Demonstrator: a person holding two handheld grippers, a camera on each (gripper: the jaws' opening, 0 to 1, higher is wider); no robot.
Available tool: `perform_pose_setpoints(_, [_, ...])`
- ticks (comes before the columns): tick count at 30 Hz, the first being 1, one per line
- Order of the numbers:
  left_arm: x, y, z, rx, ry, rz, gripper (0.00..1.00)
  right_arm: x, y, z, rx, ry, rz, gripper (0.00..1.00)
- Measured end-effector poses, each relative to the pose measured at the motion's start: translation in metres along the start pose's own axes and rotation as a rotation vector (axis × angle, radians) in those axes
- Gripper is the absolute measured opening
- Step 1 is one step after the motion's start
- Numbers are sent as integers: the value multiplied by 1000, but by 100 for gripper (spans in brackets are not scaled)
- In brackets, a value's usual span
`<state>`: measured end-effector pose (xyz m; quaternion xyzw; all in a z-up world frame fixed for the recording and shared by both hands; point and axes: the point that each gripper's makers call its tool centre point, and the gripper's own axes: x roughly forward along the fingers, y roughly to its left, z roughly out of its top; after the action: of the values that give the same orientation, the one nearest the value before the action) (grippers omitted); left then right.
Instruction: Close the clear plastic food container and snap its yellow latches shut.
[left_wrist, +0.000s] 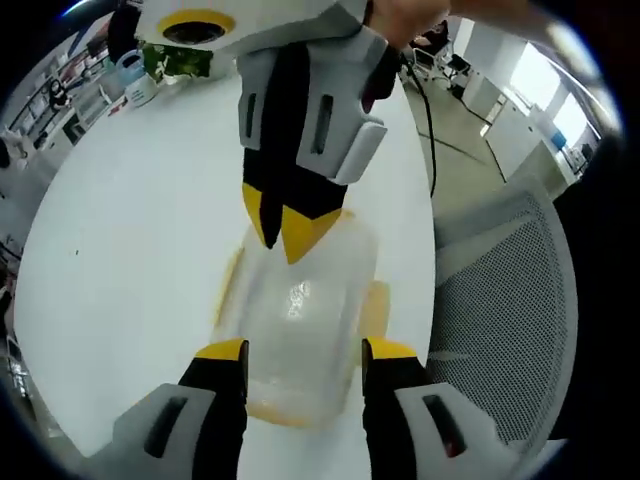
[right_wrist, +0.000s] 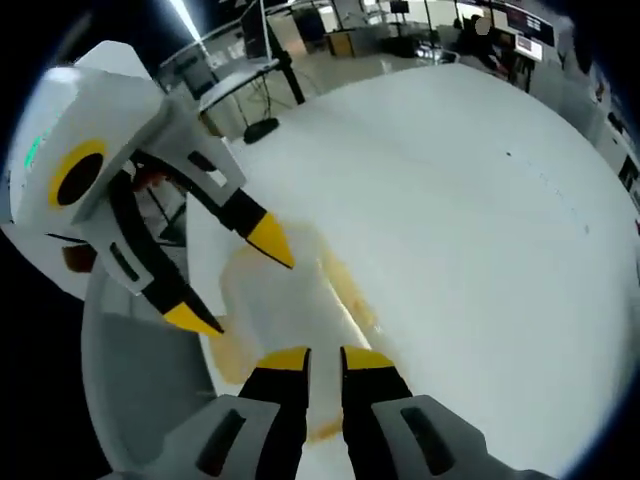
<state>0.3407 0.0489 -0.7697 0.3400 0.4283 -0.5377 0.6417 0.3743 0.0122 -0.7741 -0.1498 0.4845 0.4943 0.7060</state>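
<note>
— How much room on the round white bench (left_wrist: 130, 210)?
— Plenty of bare top; its edge curves just beside the clear plastic food container with yellow latches (left_wrist: 300, 320), a grey mesh chair (left_wrist: 500, 300) beyond.
— And the tools?
— The container lies between the left tool (left_wrist: 303, 352) jaws, spread apart. The right tool (right_wrist: 313, 356) jaws, nearly together, meet its far end.

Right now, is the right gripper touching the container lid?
Touching. In the left gripper view, the right gripper comes down with its yellow tips pressed onto the far edge of the clear container, no gap showing.
</note>
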Motion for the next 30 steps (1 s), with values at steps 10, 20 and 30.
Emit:
perform_pose_setpoints(10, [3, -8, 0, 11, 0, -4, 44, 13, 6, 13, -26, -4, 13, 8])
perform_pose_setpoints(20, [11, -16, -2, 53, 19, 18, 43, 13, -6, 18, -42, 5, -3, 8])
perform_pose_setpoints(30, [10, -15, -2, 46, 25, 44, 37, 13, -19, 28, -47, -1, -25, 14])
